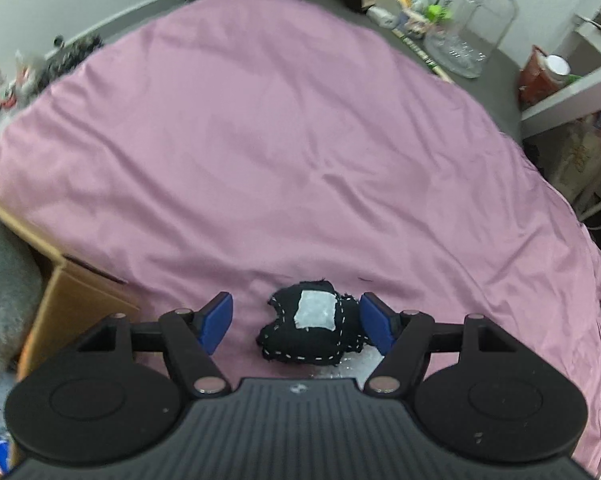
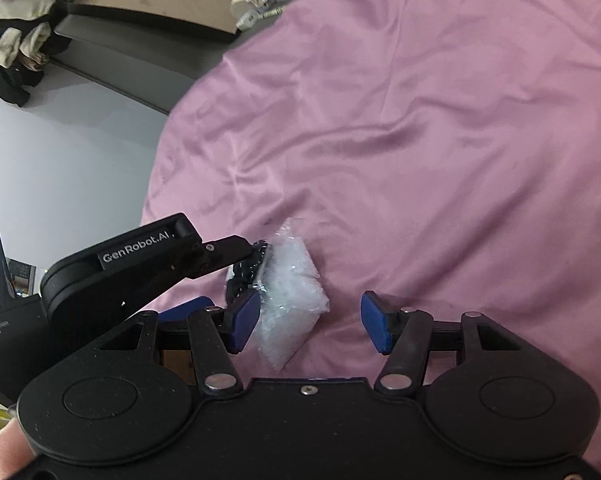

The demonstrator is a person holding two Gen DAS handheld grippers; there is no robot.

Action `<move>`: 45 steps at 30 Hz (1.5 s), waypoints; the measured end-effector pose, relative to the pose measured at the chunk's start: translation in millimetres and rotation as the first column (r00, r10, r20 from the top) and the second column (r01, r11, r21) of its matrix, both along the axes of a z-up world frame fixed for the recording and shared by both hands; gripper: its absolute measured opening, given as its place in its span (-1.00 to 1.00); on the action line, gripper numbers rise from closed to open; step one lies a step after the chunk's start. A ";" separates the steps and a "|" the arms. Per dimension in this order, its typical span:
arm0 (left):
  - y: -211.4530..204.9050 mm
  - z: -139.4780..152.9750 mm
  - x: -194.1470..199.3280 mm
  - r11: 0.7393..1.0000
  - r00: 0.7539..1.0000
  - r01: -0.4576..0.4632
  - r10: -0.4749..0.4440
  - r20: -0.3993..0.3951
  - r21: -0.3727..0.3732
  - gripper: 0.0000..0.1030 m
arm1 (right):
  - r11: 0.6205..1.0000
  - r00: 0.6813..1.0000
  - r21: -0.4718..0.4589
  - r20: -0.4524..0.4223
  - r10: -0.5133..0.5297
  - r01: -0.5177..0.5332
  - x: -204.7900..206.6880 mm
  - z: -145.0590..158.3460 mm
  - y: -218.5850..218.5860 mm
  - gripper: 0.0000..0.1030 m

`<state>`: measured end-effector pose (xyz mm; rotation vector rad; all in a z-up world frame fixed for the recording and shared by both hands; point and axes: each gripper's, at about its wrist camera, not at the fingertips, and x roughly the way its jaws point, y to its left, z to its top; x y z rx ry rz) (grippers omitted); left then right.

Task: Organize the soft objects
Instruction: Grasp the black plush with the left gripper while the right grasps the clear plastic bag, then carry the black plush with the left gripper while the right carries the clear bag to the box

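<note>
- Two soft things lying together near the front edge of the pink sheet (image 1: 280,140): a black stitched pouch (image 1: 312,330) with a white patch, and a clear crinkly plastic bag (image 2: 290,292) touching it.
- Left gripper (image 1: 296,324) straddling the pouch, jaws standing wide, right blue pad just beside or brushing the pouch's edge, left pad apart from it.
- Right gripper (image 2: 310,320) hanging over the plastic bag, jaws wide too, nothing clamped; left pad touching or overlapping the bag's side, hard to tell which.
- Judging the pouch as light, squashy, likely stuffed; closing across its middle, over the patch, seeming safest.
- Judging the bag as very light, slick and crushable; pinching a bunched fold rather than a flat face, and expecting slipping.
- Cardboard box (image 1: 72,296) sitting at the left, possibly the place for sorting.
</note>
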<state>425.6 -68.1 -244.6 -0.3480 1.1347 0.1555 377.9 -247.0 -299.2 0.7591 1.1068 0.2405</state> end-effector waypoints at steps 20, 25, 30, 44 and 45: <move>21.5 33.1 -14.3 0.997 0.997 -0.052 0.055 0.059 -0.052 -0.50 | 0.995 0.998 -0.102 0.070 0.002 0.005 4.3 22.1 12.8 -0.54; 23.5 58.7 -37.0 0.999 0.993 -0.016 0.022 0.113 -0.051 -0.50 | 0.987 0.994 -0.157 0.106 -0.003 0.019 -10.1 41.7 11.3 -0.54; 27.7 79.7 -62.1 0.999 0.989 0.014 -0.007 0.150 -0.041 -0.50 | 0.976 0.991 -0.212 0.136 -0.011 0.040 -34.1 61.3 10.8 -0.54; 37.8 118.6 -130.5 0.995 0.975 0.093 -0.095 0.202 0.016 -0.50 | 0.922 0.967 -0.378 0.256 0.016 0.085 -114.1 128.6 27.3 -0.54; 39.6 121.1 -135.4 0.995 0.974 0.097 -0.099 0.203 0.018 -0.50 | 0.920 0.964 -0.383 0.266 0.020 0.086 -118.6 133.0 29.5 -0.54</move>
